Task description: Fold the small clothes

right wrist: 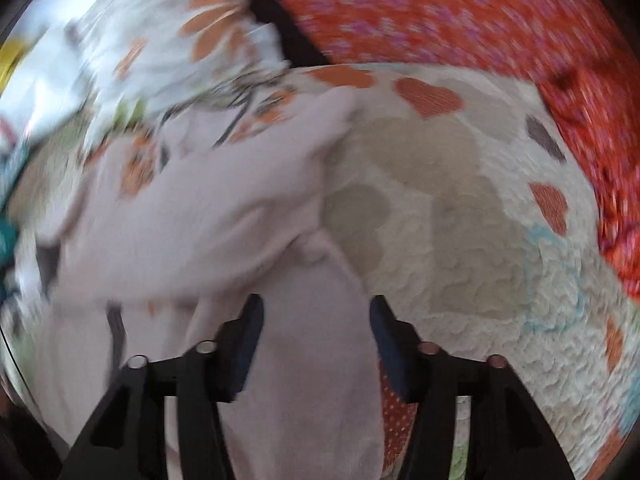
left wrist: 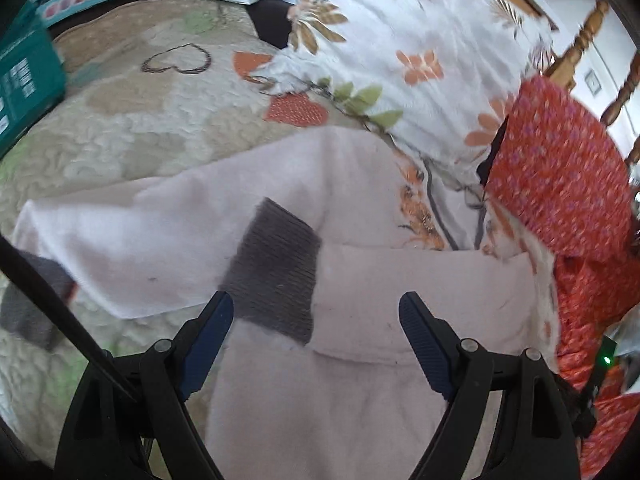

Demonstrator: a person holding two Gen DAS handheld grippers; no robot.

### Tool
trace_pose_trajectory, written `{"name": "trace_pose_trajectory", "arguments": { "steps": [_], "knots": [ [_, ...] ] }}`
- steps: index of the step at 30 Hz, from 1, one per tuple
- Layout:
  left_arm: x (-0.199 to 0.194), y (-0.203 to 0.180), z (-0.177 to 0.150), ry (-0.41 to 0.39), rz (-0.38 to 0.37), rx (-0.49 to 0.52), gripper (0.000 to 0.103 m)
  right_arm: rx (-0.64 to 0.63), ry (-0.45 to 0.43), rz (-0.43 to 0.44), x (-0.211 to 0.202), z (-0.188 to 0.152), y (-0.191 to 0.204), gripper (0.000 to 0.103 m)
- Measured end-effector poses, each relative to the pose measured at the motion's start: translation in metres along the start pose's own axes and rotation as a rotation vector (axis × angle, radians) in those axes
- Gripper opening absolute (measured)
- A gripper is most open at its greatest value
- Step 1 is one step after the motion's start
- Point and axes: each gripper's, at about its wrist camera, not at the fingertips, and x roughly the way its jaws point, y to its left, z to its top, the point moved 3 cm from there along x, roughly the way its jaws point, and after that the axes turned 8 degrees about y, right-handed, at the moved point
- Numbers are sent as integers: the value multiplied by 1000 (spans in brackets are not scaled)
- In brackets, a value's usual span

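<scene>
1. The pale pink garment [left wrist: 360,280] is soft and fleecy, with a grey ribbed cuff [left wrist: 276,276] lying across its middle; one sleeve is folded over the body.
2. It lies flat on a quilted bedspread [left wrist: 132,120] of cream and beige with orange hearts, which serves as the landmark here.
3. The left claw [left wrist: 316,312] hangs over the garment, spread wide, its blue pads [left wrist: 210,340] clear of the cloth and gripping nothing.
4. The right claw [right wrist: 316,320] is parted too; a pink strip of the garment [right wrist: 240,208] runs between its fingers, but the pads do not press on it. That view is blurred.
5. At the far edge of the bedspread lie a white floral sheet [left wrist: 400,40] and a red patterned cloth [left wrist: 560,168].
6. A teal box [left wrist: 24,80] sits on the bedspread's left side.
7. Turned wooden spindles [left wrist: 580,48] rise beyond the bedspread against a white wall.
</scene>
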Motion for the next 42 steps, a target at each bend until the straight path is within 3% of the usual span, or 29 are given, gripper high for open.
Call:
{"name": "trace_pose_trajectory", "arguments": {
  "steps": [3, 8, 9, 10, 11, 15, 17, 20, 22, 24, 27, 30, 33, 39, 42],
  "knots": [
    [22, -3, 2, -15, 38, 1, 84, -86, -29, -91, 16, 1, 17, 61],
    [57, -8, -5, 8, 160, 52, 84, -20, -76, -89, 33, 29, 13, 61],
    [60, -12, -8, 3, 199, 86, 84, 10, -84, -78, 34, 33, 8, 54],
    [63, -17, -11, 7, 239, 125, 84, 53, -93, -61, 34, 37, 1, 31],
    [66, -21, -15, 9, 274, 163, 84, 99, -95, -55, 33, 38, -6, 25],
    [67, -23, -19, 1, 310, 187, 85, 271, -114, -114, 26, 23, -43, 25],
    [67, -22, -18, 6, 304, 178, 86, 330, -100, -62, 29, 8, -56, 27],
    [67, -23, -19, 2, 313, 189, 88, 316, -97, -69, 24, 3, -55, 36],
    [66, -24, -19, 11, 319, 196, 88, 313, -88, -82, 16, 1, -55, 49],
    [64, -25, -19, 30, 316, 198, 88, 338, -98, -55, 5, -7, -60, 50],
    [51, -26, -20, 46, 245, 179, 88, 360, -110, -34, -11, -19, -62, 52],
    [26, -19, -17, 39, 152, 147, 88, 349, -127, -37, -27, -32, -59, 52],
    [-5, 10, -8, -18, 133, 87, 88, 298, -149, -37, -39, -50, -46, 52],
    [-49, 125, -17, -74, 93, -244, 88, 231, -163, -13, -39, -83, -32, 58],
    [-51, 162, -26, -55, 63, -358, 88, 257, -137, 17, -28, -98, -36, 58]
  ]
}}
